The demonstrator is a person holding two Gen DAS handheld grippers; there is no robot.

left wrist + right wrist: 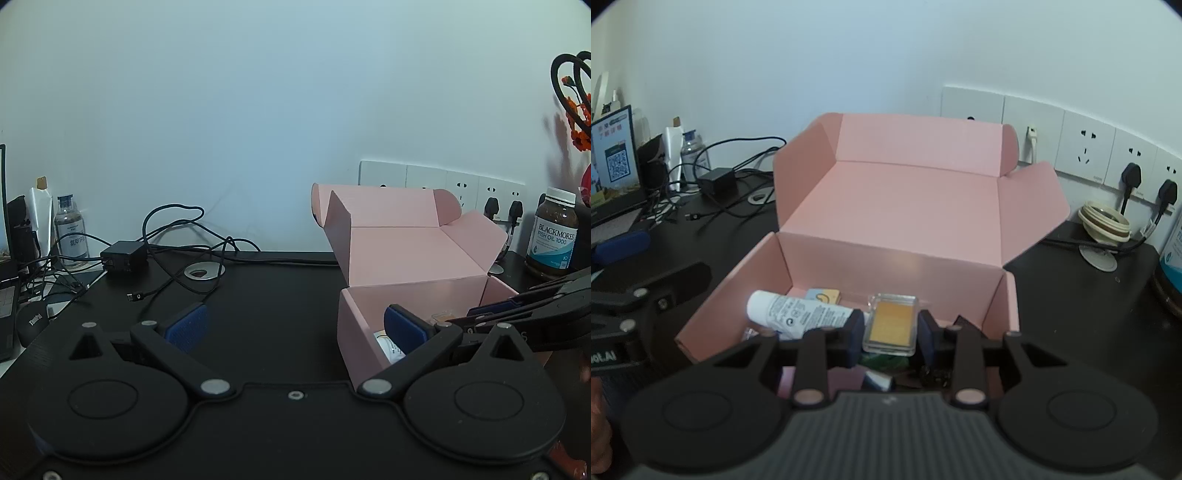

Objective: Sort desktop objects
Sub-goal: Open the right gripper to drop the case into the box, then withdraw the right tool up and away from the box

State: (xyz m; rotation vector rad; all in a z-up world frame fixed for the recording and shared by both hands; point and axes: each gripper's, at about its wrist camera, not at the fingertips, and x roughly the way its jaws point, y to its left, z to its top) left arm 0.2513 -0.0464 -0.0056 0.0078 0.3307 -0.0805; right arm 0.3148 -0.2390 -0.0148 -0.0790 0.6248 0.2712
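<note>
Fingers of the right gripper (891, 334) clamp a clear plastic case with an orange insert (891, 325) over the open pink cardboard box (916, 206). Left gripper (295, 325) fingers stand wide apart, empty, near the box's left wall.

The open cardboard box (905, 206) is plain pink inside. A clear plastic case (891, 325) shows orange-yellow. The desk (1071, 295) is black.
</note>
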